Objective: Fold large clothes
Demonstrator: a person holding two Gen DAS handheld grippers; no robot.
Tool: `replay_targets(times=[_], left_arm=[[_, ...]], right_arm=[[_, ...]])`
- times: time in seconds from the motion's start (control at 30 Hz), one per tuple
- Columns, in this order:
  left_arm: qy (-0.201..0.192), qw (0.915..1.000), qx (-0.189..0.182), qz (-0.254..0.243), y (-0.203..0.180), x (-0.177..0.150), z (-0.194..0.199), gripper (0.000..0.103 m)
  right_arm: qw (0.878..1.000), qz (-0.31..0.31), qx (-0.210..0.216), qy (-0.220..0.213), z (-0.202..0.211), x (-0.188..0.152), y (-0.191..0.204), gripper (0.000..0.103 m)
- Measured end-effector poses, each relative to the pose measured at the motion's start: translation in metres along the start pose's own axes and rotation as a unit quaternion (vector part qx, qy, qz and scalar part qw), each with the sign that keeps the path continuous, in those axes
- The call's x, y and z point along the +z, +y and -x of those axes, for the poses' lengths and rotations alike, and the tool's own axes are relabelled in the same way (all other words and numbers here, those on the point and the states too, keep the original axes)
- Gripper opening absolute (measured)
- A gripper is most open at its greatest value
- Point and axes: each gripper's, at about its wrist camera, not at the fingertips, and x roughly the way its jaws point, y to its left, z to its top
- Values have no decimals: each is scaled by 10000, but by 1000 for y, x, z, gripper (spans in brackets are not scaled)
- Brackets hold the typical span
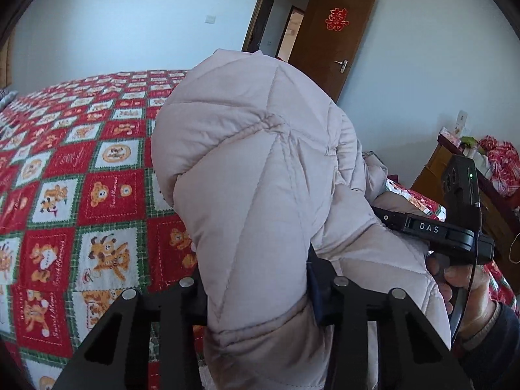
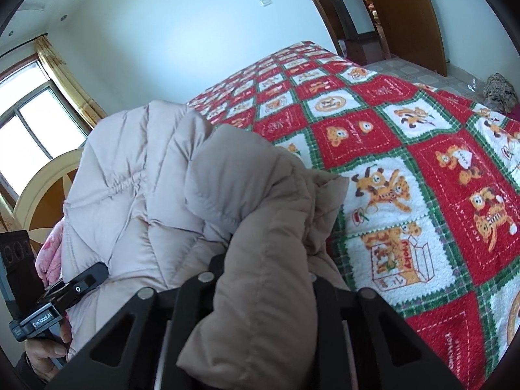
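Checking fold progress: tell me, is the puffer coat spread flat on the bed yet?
No. The puffer coat hangs bunched, clamped in the left gripper and right gripper above the quilt.

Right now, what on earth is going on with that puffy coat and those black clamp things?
A person is folding a pale quilted coat over a bed with a red patchwork blanket. They hold a clamp tool in each hand: the left gripper and the right gripper each pinch a bunch of the coat. It is lifted and bunched, not yet laid flat.
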Motion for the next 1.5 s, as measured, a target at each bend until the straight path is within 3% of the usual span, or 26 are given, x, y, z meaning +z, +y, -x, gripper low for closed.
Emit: replay_targets(times=[0.3,0.6,1.07,1.5], left_arm=[[-575,9973,172,-435,-4,5,59,37],[-692,9953,525,-426,19,-1,115,37],[-957,9877,1233,-30,93,-42,218,36],[-1156,9782,1667,446,151,-86,286,36]], right_arm=[[9989,160,388,-219,21,-4,33,18],[9955,395,832,-210,18,-11,90,17],[9835,967,1511,218,-23,-42,209,17],[9673,1550,1909,618,-42,-81,301,16]])
